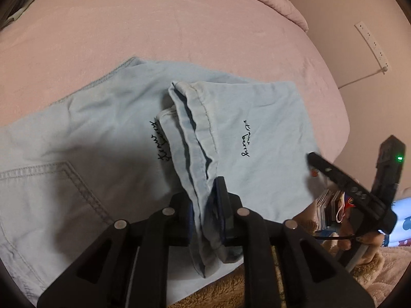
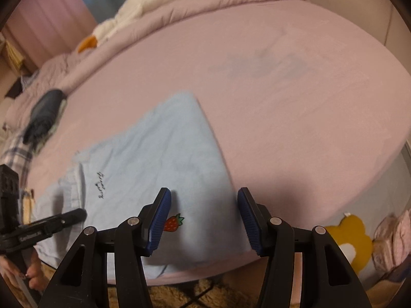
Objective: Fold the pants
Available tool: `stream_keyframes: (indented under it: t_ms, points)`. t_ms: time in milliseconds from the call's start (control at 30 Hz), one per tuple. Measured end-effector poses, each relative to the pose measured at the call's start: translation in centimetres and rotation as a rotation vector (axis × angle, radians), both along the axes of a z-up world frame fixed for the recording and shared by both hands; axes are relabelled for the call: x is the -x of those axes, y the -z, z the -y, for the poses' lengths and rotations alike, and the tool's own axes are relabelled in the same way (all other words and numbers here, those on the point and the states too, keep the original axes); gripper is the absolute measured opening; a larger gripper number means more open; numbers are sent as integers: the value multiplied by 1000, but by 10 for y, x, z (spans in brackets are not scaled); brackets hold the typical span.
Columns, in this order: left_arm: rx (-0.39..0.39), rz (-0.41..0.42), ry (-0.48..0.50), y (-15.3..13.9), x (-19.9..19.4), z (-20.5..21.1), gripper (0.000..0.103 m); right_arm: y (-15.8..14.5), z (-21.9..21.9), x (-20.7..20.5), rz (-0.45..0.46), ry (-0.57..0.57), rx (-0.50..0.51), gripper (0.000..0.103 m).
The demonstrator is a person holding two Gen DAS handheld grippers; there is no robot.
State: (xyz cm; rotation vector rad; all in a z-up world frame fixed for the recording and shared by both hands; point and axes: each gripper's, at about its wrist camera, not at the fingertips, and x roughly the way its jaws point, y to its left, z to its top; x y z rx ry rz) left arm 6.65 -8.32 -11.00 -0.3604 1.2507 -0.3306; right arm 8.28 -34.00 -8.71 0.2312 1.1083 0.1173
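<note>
Light blue denim pants [image 1: 108, 133] lie on a pink bed [image 1: 179, 25], the legs folded back over the upper part. My left gripper [image 1: 205, 205] is shut on the hems of the pant legs [image 1: 200, 154], holding them over the seat with its back pocket [image 1: 51, 192]. My right gripper [image 2: 204, 220] is open and empty, above the folded edge of the pants [image 2: 154, 159] near a strawberry patch [image 2: 173, 222]. The right gripper also shows in the left wrist view [image 1: 312, 157], and the left gripper shows in the right wrist view [image 2: 79, 214].
A rolled pink duvet [image 2: 179, 7] with a white and orange plush [image 2: 143, 5] lies along the far side of the bed. Dark folded clothes [image 2: 43, 115] lie at the left. A brown fuzzy rug [image 2: 179, 292] and a yellow flower mat [image 2: 352, 241] are on the floor.
</note>
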Motion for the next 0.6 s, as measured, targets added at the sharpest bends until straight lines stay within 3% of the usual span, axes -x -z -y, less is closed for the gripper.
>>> stream_keyframes:
  t_ms: [600]
  points:
    - [-12, 20, -5, -2, 8, -5, 26, 9, -6, 2, -2, -3, 80, 58]
